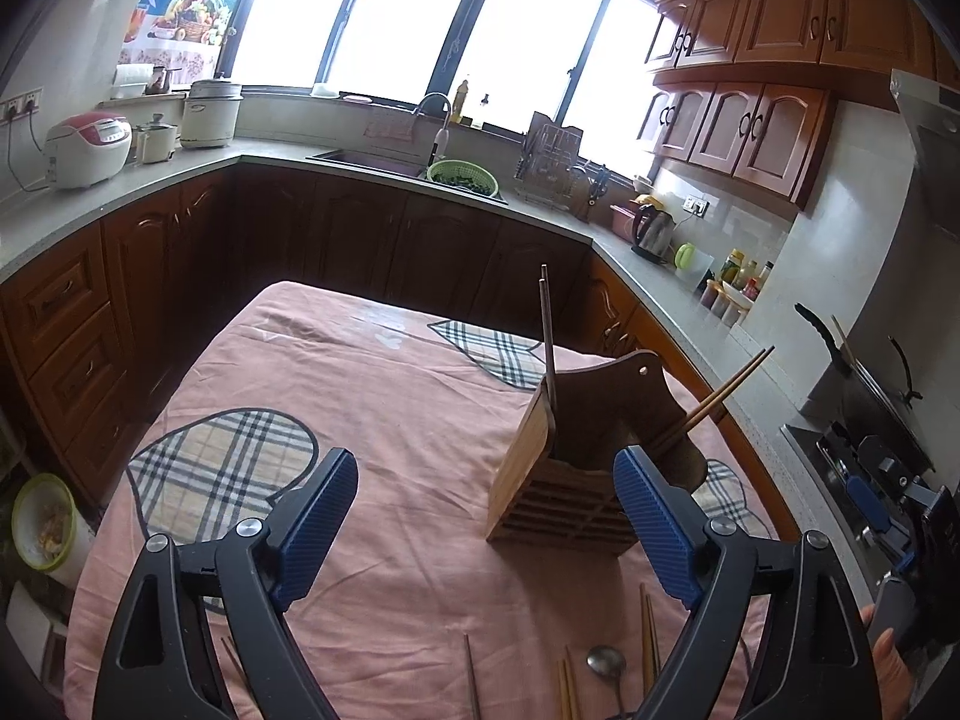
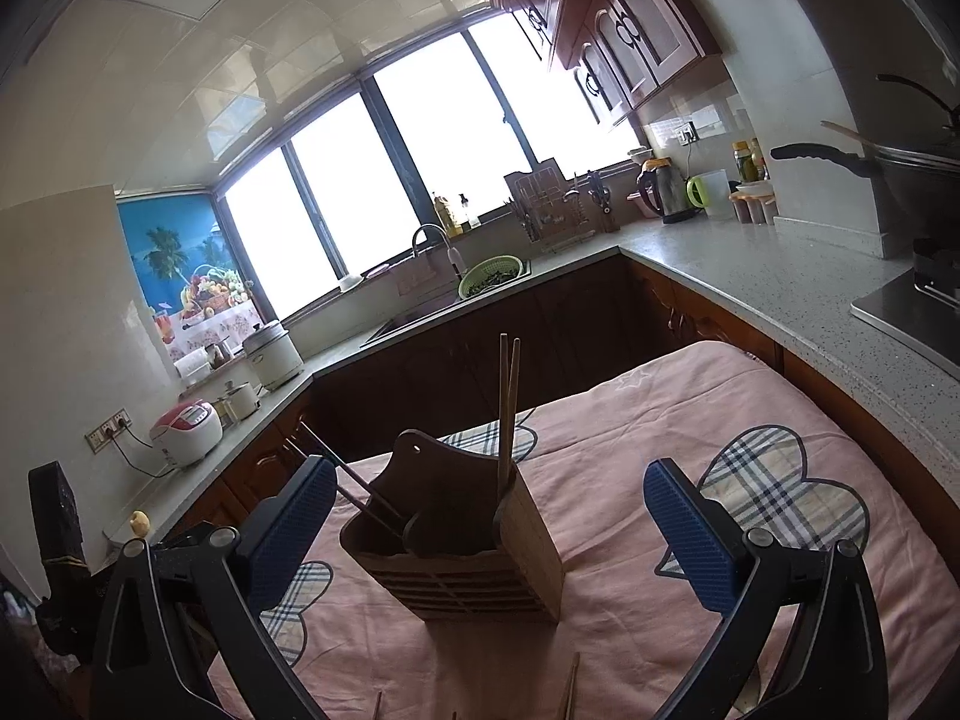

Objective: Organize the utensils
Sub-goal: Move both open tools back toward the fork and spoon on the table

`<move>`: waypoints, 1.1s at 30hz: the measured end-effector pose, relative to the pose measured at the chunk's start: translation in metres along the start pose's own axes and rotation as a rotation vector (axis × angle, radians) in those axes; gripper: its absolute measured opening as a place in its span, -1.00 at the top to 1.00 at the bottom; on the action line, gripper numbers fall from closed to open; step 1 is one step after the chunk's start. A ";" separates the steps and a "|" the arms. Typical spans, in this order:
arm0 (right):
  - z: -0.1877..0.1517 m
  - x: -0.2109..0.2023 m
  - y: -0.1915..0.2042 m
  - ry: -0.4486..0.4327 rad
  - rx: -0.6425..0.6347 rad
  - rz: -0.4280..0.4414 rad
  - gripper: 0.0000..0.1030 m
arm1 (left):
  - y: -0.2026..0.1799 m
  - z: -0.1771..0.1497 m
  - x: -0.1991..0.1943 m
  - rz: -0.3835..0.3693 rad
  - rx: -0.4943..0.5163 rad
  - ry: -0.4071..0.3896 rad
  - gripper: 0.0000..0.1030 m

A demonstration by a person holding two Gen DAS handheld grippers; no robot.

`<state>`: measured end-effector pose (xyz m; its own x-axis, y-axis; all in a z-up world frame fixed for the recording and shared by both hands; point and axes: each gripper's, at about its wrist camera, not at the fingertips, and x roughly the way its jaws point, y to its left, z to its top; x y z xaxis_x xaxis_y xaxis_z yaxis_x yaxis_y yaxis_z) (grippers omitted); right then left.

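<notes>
Both tongs hang over the near end of the surface (image 1: 384, 396), which is covered by a pink cloth with plaid flower patches. Left tongs (image 1: 486, 516): blue pads spread wide, nothing between them, raised above the cloth. Right tongs (image 2: 489, 531): likewise spread wide and holding nothing. The wooden holder (image 1: 576, 468) stands upright on the cloth, towards the right side of the surface in the left view and roughly centred between the right tongs' pads in the right view (image 2: 462, 546); slatted front, tall curved back board with a small hole. It seems to be split into compartments, but the divider is hard to trace. One dark pair of chopsticks (image 1: 549, 348) stands nearly upright at the holder's left side. A lighter pair of chopsticks (image 1: 714, 399) leans out over its right edge, tips pointing far right. On the cloth at the near edge, between the left tongs' arms, lie a metal spoon (image 1: 607, 669), bowl towards the holder, and several loose chopsticks (image 1: 648, 636) on either side of it; their near ends run out of frame, so the count is uncertain. None of these touches the holder. Beyond the surface: an L-shaped run of wooden cabinets, a sink with a green colander (image 1: 462, 177), a rice cooker (image 1: 87, 150) far left, a kettle (image 1: 654, 231) far right.
</notes>
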<state>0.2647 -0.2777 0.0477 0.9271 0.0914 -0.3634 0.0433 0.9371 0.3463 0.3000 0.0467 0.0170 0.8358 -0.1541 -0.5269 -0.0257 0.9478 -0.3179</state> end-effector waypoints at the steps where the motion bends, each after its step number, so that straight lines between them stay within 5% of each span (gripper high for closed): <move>1: -0.002 -0.003 0.000 0.006 0.001 -0.002 -1.00 | 0.001 -0.003 -0.004 -0.001 -0.004 0.007 -0.70; 19: -0.044 -0.051 -0.011 0.067 0.011 -0.068 -1.00 | 0.015 -0.036 -0.054 0.011 -0.040 0.082 -0.70; 33: -0.071 -0.048 -0.010 0.140 -0.026 -0.091 -1.00 | 0.013 -0.049 -0.048 0.040 -0.040 0.146 -0.70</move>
<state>0.1930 -0.2675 0.0005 0.8589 0.0505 -0.5096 0.1130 0.9519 0.2848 0.2330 0.0525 -0.0002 0.7453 -0.1580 -0.6477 -0.0818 0.9425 -0.3240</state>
